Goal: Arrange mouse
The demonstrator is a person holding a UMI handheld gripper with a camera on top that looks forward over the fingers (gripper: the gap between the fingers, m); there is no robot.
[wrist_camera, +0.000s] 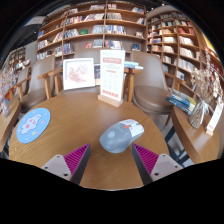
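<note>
A light grey computer mouse (121, 135) lies on the round wooden table (70, 120), just ahead of my gripper (111, 157) and between the lines of its two fingers. The fingers with their magenta pads (75, 157) stand wide apart, with a gap on each side of the mouse's near end. Nothing is held. A round blue mouse mat (33, 125) lies on the table to the far left of the mouse.
An upright sign stand (112, 78) and a framed picture (78, 72) stand at the table's far side. Wooden chairs stand beyond the table and bookshelves (95, 25) line the back walls. More shelves with books stand at the right (190, 100).
</note>
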